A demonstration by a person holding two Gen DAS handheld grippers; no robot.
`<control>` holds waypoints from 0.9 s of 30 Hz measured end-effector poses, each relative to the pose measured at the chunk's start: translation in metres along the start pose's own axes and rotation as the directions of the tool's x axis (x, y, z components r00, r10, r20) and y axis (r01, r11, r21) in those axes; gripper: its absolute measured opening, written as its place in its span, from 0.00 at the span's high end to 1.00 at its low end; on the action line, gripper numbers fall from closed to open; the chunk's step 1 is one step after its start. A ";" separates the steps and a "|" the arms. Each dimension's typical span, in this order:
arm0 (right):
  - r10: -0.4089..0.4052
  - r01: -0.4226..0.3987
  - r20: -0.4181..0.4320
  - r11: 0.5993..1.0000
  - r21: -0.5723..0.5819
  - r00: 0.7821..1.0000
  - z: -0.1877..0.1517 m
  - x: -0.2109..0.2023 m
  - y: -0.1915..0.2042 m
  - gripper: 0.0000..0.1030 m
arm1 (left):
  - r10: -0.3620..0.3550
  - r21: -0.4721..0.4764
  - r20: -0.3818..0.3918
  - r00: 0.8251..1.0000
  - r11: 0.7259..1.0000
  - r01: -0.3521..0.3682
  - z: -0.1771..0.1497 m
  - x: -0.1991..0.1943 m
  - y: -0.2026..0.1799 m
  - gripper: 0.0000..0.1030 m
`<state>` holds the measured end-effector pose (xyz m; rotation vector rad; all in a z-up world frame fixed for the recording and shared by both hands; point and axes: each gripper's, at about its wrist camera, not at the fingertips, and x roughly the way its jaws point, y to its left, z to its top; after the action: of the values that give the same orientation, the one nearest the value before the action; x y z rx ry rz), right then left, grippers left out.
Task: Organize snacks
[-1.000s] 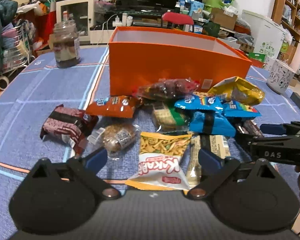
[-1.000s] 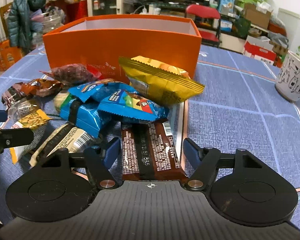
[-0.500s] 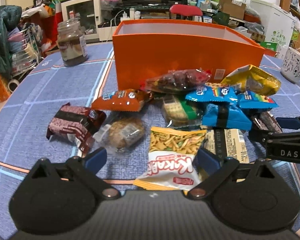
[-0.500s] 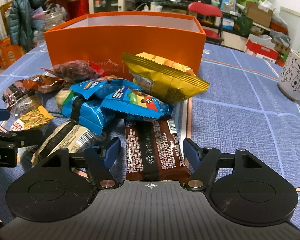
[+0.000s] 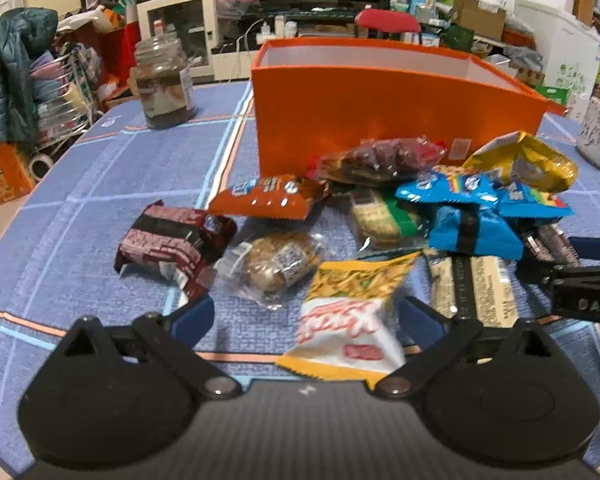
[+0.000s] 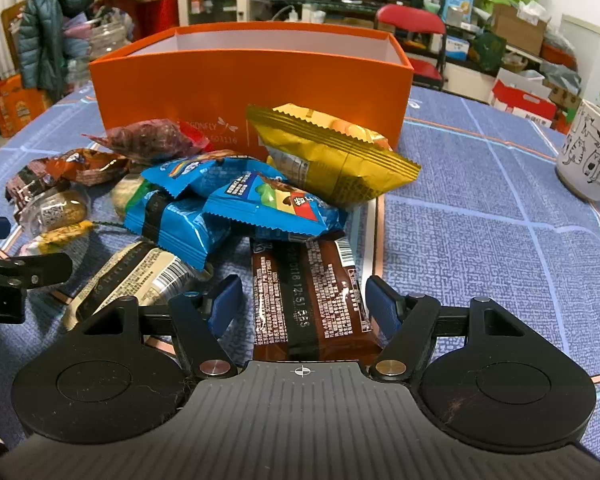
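Snack packets lie heaped on the blue cloth in front of the orange box [image 6: 252, 80], the gold bag [image 6: 332, 152] leaning closest to its front wall and the blue packets [image 6: 236, 200] just before that. The right gripper [image 6: 302, 304] sits nearest me, its fingers spread to either side of the brown bar [image 6: 308, 292], which I think they are not quite touching. Further from the box's left corner, the left gripper [image 5: 306, 320] is likewise spread wide around the yellow-and-white packet [image 5: 352, 316], beside the dark red wrapper [image 5: 172, 240].
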<state>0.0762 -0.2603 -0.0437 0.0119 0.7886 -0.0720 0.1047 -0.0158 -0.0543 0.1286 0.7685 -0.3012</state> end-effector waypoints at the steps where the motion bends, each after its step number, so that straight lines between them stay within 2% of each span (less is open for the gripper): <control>1: 0.001 -0.001 0.000 1.000 0.000 1.000 0.000 0.000 0.000 0.44 | -0.012 0.005 0.007 1.000 1.000 0.012 0.001 -0.001 0.000 0.04; 9: 0.000 0.000 -0.006 1.000 -0.006 1.000 0.000 0.002 0.001 0.44 | -0.070 0.024 0.024 0.997 0.997 0.069 0.000 -0.002 -0.004 0.04; 16: 0.010 -0.010 -0.008 1.000 0.003 1.000 -0.001 0.004 -0.002 0.44 | -0.054 0.045 0.011 0.998 0.998 0.053 0.000 0.005 -0.009 0.05; 21: 0.017 -0.016 -0.010 1.000 0.019 1.000 0.000 0.005 -0.006 0.44 | -0.062 0.027 -0.005 0.998 0.998 0.062 0.000 0.009 -0.003 0.16; 24: 0.019 -0.019 -0.016 1.000 0.023 1.000 0.002 0.005 -0.006 0.54 | -0.067 0.022 -0.012 0.998 0.998 0.067 0.000 0.010 0.000 0.21; 27: 0.020 -0.019 -0.019 1.000 0.023 1.000 0.002 0.004 -0.006 0.56 | -0.081 0.022 -0.012 0.997 0.996 0.081 0.000 0.010 0.000 0.29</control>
<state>0.0798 -0.2669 -0.0452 0.0422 0.8072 -0.0624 0.1109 -0.0183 -0.0611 0.1201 0.7823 -0.3862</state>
